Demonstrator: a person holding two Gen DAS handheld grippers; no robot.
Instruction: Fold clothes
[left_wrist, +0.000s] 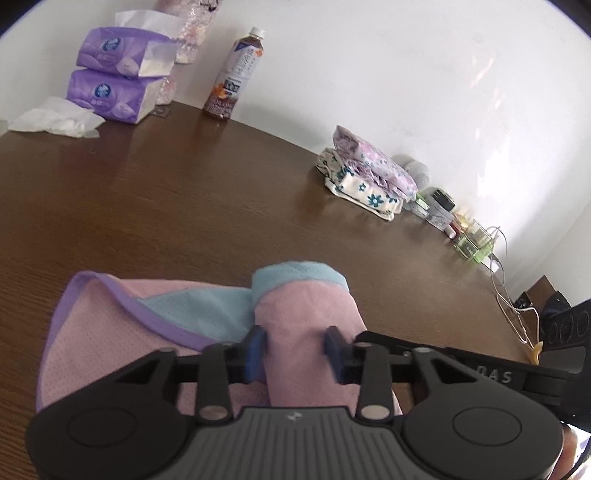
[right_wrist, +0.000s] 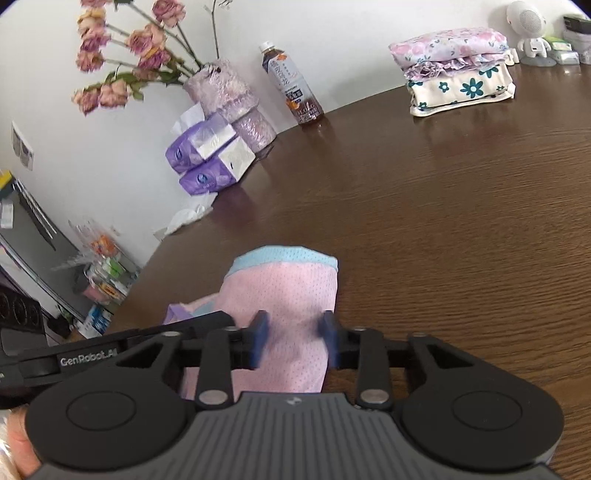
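On brown table (left_wrist: 184, 192): pink garment (left_wrist: 306, 314) lies between parted fingers of left gripper (left_wrist: 295, 349) and right gripper (right_wrist: 293, 338), neither clamping.

I see my right gripper (right_wrist: 293, 338) spread over the pink garment (right_wrist: 284, 295) on the brown table (right_wrist: 443, 206), folded stack (right_wrist: 460, 79) far behind

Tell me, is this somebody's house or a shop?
Most likely somebody's home. A brown wooden table stands against a white wall, with a vase of dried roses, purple tissue packs and a drink bottle on it. A stack of folded floral clothes waits beside a pink garment.
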